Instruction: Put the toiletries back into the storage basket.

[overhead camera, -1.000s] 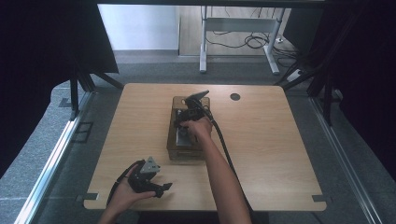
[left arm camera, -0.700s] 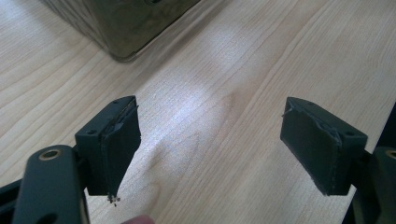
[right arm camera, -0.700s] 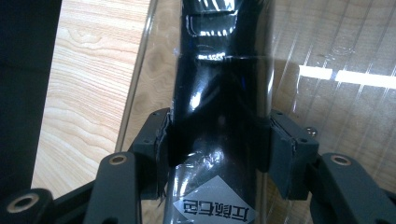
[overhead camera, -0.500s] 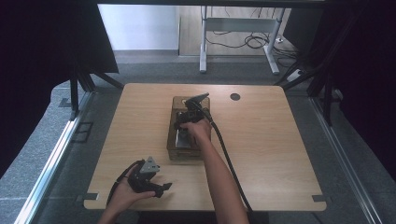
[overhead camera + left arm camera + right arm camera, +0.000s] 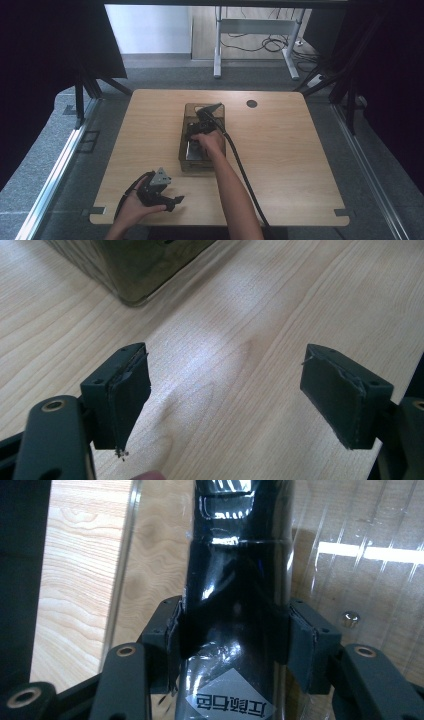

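While its two black jaws press on either side of a glossy black object with a white printed label, the right gripper clamps that object above a smoked transparent tray, the right gripper view showing pads flush against the dark body and a small metal stud on the clear wall beside it. From the high view the same gripper sits over the tray near the middle of a pale wooden table, its cable trailing back along the person's forearm. At the near left corner the left gripper rests in the person's left hand, well apart from the tray; the left gripper view shows its jaws spread wide over bare wood grain, nothing between them, with the tray's corner just ahead. Beyond the table lie grey carpet, dark curtains at both sides, and a desk frame with loose cables on the floor.
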`<action>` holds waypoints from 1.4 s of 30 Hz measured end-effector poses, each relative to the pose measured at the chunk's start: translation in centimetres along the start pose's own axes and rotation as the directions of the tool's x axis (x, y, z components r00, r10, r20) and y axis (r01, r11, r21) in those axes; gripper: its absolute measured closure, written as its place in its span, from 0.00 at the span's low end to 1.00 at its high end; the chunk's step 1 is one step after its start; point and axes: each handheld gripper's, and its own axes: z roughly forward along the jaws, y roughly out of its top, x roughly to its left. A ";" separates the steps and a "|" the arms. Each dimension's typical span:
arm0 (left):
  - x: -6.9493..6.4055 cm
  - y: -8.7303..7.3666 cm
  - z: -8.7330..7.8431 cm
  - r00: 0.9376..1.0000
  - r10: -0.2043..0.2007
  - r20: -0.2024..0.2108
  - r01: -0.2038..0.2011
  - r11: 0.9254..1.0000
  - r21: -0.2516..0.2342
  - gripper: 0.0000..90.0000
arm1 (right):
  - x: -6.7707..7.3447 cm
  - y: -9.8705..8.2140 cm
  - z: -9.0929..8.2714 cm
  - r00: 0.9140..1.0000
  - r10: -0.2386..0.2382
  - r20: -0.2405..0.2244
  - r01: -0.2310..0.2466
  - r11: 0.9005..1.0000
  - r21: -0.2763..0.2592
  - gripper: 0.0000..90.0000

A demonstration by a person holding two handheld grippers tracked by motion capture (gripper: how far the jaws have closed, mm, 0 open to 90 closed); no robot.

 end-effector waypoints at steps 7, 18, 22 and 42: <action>0.0 0.0 0.1 1.000 0.001 0.000 -0.001 1.000 0.001 0.23 | -0.3 -0.1 0.3 1.000 0.010 0.003 -0.010 1.000 0.002 0.51; 0.1 -0.1 0.1 1.000 0.000 -0.002 0.000 1.000 0.002 0.23 | 0.0 -0.3 0.5 1.000 0.015 0.011 -0.015 1.000 0.005 0.42; 0.0 0.0 0.2 1.000 0.005 0.001 -0.005 1.000 0.007 0.23 | 0.3 -0.2 -0.2 0.999 -0.001 0.032 0.002 1.000 -0.013 0.39; 0.4 0.1 -0.1 1.000 -0.019 -0.017 0.019 1.000 -0.008 0.23 | 1.5 -1.0 -4.2 0.979 -0.202 0.034 0.204 0.977 -0.066 0.40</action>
